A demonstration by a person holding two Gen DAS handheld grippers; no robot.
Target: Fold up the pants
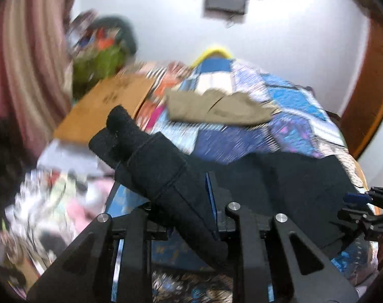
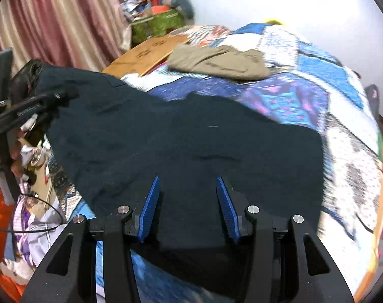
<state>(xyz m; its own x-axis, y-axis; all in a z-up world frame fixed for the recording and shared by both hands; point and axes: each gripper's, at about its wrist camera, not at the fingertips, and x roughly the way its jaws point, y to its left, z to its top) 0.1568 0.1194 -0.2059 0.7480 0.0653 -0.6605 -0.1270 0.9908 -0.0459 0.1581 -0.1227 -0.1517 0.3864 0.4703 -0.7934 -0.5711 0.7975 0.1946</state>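
While the dark pants (image 2: 186, 136) lay spread across the patchwork quilt (image 2: 317, 70) of the bed, one corner of them was lifted at the left side. Left gripper (image 1: 191, 202): fingers pinching a bunched fold of the dark cloth, which stood up between them and rose past the tips; in the right wrist view the same gripper (image 2: 40, 98) appeared at the left edge, the cloth drawn up to it. Right gripper (image 2: 187, 202): blue-padded fingers (image 2: 149, 209) spread apart, with the near edge of the pants passing between them; whether the pads pressed the cloth could not be told. One pair of folded khaki pants (image 2: 221, 63), further back on the quilt, well apart from the dark pair. One flat brown cardboard sheet (image 2: 151, 53), beside the khaki pair. One striped curtain (image 2: 52, 20), left background. One white wall (image 1: 292, 38) behind the bed.
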